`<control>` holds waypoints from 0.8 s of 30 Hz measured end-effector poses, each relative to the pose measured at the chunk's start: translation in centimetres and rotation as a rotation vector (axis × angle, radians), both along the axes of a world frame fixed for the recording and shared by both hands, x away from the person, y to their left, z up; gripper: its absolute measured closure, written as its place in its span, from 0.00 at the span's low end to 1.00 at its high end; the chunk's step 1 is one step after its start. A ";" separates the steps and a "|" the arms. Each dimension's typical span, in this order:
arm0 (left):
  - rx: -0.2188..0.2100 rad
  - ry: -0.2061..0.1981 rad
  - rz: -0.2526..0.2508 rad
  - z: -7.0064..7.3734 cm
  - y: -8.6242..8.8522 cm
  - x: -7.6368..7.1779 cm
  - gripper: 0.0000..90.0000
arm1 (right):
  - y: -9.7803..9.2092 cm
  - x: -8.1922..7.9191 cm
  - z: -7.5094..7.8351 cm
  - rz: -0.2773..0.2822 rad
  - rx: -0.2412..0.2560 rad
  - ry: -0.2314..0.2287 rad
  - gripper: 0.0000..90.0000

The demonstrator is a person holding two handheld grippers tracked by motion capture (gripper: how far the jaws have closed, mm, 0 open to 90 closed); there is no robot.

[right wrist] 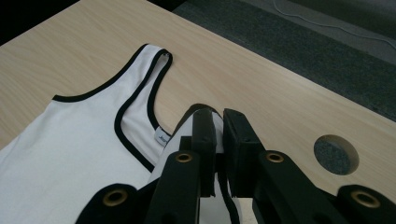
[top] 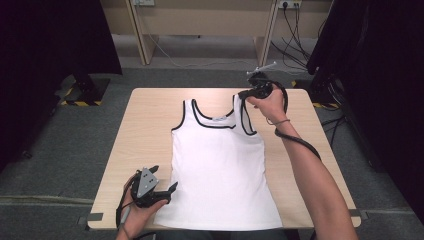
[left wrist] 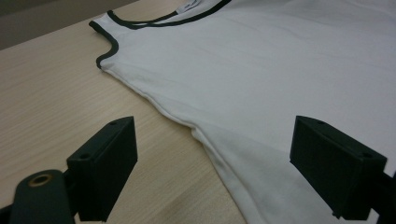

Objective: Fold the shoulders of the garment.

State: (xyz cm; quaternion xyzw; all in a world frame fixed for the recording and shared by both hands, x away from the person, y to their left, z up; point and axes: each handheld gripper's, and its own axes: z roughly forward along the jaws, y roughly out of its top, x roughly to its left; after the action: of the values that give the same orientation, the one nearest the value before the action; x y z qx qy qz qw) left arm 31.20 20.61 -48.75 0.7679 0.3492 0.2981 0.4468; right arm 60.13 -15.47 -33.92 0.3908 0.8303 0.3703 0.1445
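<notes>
White tank top (top: 220,160), black trim, flat

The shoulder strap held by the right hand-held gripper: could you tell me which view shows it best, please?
The right gripper view: the right hand-held gripper has its jaws shut on the shoulder strap close up. The high view shows the strap small, beside the hand. The left gripper view shows the tank top's other strap and side.

- My left gripper (top: 172,187) is black, with a grey three-cornered plate on top and brass-ringed holes.
- My right gripper (top: 243,94) trails a thick black cable.
- Both forearms bare; thin band on my right wrist.
</notes>
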 end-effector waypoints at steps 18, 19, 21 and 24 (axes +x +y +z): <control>-0.002 -0.002 -0.004 0.0 0.0 0.0 0.16 | 0.1 1.4 -0.8 -0.052 -0.163 -0.022 0.93; -0.003 -0.004 -0.003 0.0 0.0 0.0 0.16 | 0.2 1.3 -0.8 -0.057 -0.184 -0.034 0.94; -0.003 -0.004 -0.004 0.0 0.0 0.0 0.16 | 0.4 1.1 -0.8 -0.057 -0.216 -0.051 0.94; -0.007 -0.001 -0.002 0.0 0.0 0.0 0.16 | 0.6 0.4 -0.8 -0.032 -0.230 -0.067 0.94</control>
State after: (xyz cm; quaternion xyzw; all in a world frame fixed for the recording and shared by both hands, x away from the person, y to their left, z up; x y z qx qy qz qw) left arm 31.21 20.64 -48.76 0.7665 0.3493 0.2968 0.4499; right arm 60.52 -14.88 -34.73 0.3721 0.8557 0.2831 0.2217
